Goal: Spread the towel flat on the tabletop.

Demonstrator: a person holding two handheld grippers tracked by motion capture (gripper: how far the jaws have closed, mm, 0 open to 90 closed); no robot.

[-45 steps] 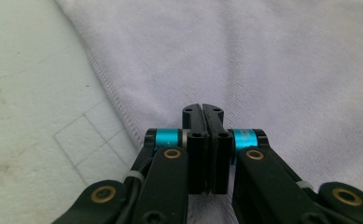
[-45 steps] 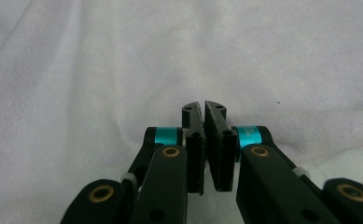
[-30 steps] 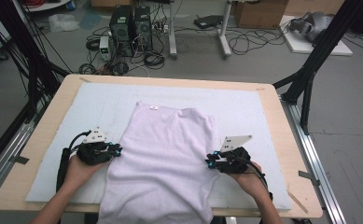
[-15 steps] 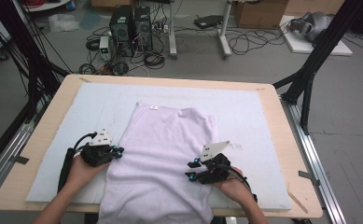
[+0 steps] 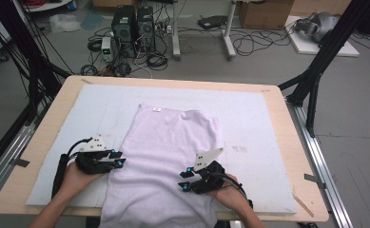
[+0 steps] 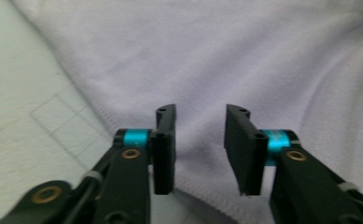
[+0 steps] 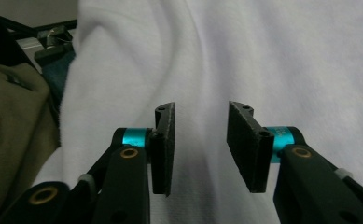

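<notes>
Pale shirt (image 5: 166,161) flat on the table mat (image 5: 258,123).
Left gripper (image 5: 117,159) at its left hem, jaws just reopened, gripping nothing; right gripper (image 5: 185,179) over the cloth, jaws apart, empty.

Pale lilac towel (image 5: 166,161) lies flat on mat, near end overhanging table edge.

No text, label or number is legible.
</notes>
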